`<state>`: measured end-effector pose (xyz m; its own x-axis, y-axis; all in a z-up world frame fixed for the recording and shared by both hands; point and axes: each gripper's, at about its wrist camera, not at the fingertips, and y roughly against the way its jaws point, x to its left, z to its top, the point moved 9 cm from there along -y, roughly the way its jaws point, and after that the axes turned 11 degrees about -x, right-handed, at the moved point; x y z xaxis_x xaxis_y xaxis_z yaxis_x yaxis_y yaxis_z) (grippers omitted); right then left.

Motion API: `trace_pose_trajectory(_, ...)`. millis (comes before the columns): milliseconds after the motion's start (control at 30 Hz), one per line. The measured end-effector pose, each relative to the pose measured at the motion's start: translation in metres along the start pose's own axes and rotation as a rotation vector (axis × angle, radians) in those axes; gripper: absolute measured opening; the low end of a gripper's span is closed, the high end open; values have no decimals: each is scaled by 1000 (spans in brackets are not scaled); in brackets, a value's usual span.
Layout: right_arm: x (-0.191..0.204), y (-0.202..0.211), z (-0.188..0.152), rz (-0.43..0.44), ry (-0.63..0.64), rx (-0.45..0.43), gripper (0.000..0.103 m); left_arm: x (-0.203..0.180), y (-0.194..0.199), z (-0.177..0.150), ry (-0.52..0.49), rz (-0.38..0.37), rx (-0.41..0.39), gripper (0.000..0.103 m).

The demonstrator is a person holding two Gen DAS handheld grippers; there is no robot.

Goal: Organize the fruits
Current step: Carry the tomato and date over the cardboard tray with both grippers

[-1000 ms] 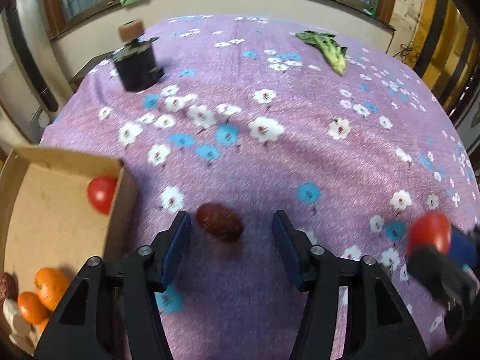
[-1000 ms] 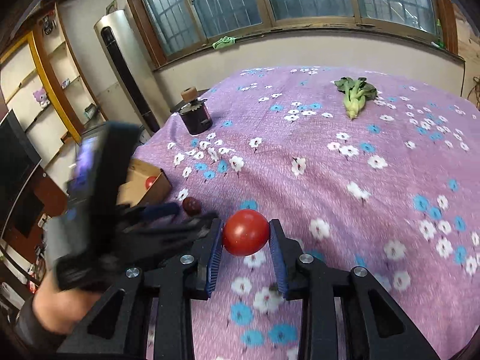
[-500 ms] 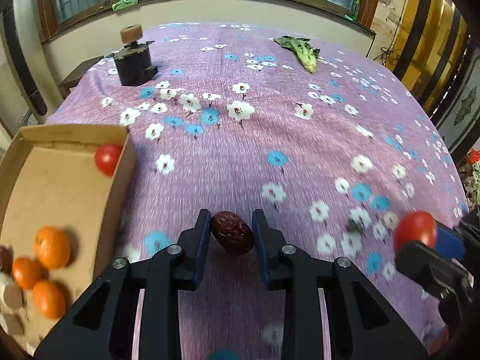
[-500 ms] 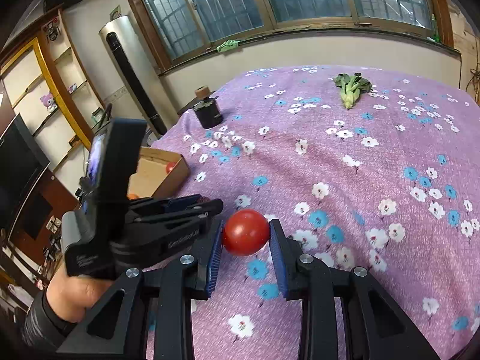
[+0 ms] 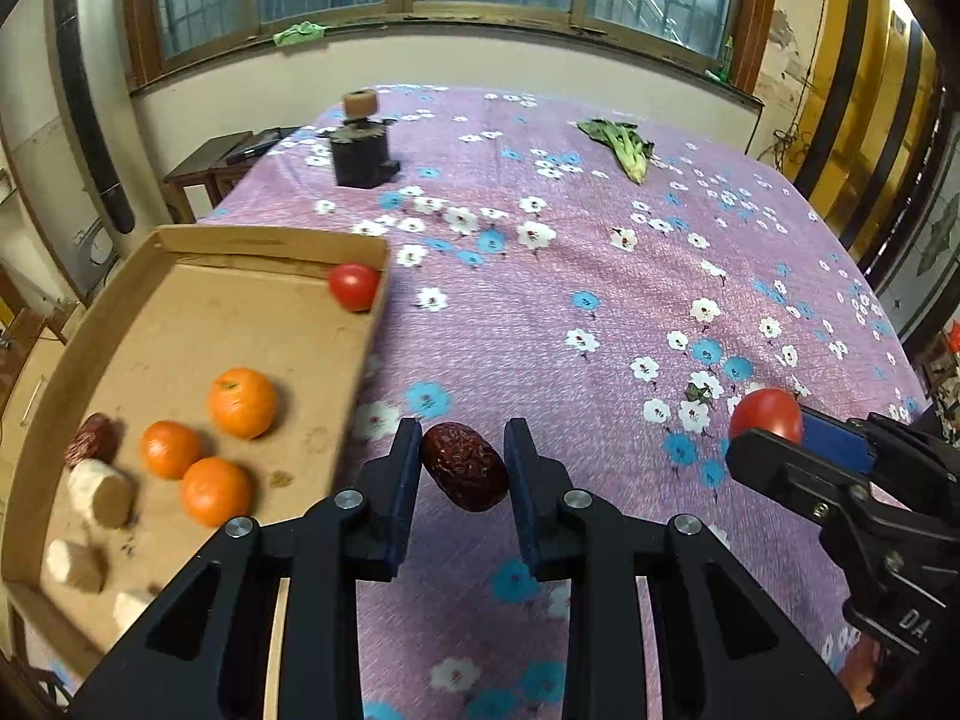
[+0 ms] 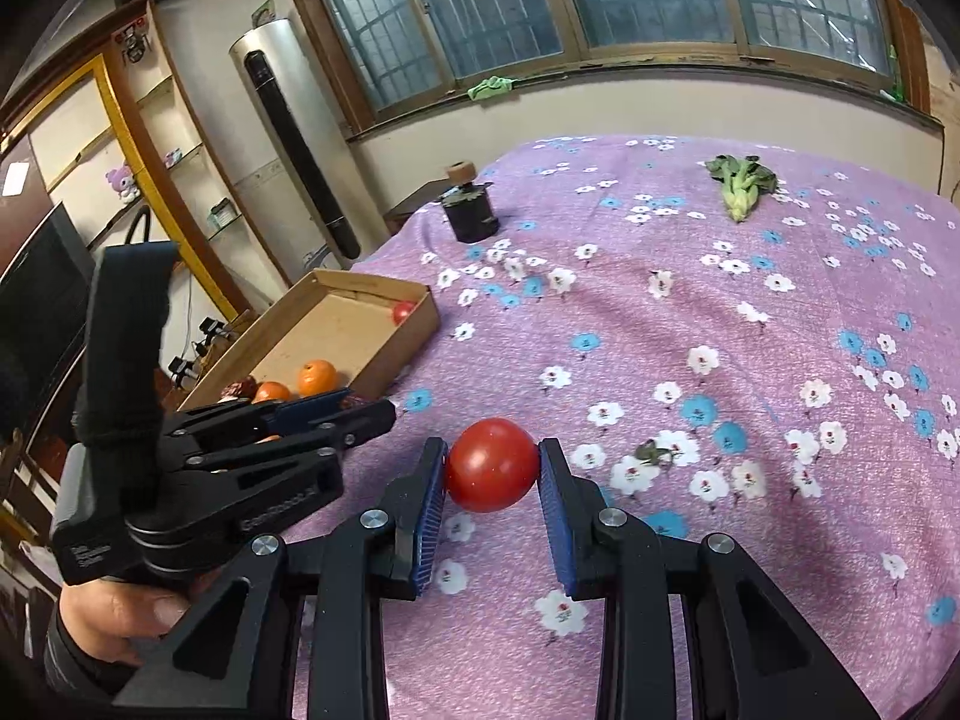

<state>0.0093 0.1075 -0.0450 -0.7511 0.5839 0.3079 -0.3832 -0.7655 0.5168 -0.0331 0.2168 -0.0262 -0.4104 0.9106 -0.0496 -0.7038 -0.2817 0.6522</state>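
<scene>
Fruits: a red date (image 5: pixel 463 474) and a tomato (image 6: pixel 492 464) are being held above the floral bench (image 5: pixel 540 324), both right of the cardboard box (image 5: pixel 366 336).
Left gripper (image 5: pixel 462 468): jaws are clamping the date, just beside the box.
Right gripper (image 6: pixel 492 468): jaws are gripping the tomato, farther from the box.
Box contents: three tangerines (image 5: pixel 242 402), another tomato (image 5: pixel 354 286) and another date (image 5: pixel 93 438) are lying inside.

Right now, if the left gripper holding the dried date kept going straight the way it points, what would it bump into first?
Probably just the purple flowered cloth. The left gripper points down past the cardboard box, which sits off to its left; depth is hard to judge.
</scene>
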Motion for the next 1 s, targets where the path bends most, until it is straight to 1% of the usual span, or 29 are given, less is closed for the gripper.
trace_pose_trajectory(533,43,-4,-7,44,58,24,31,42,31,-8,48,40,-34,25)
trace_pose_trajectory(1000,71,-18,-6,76,98,44,31,76,44,0,83,77,-70,25)
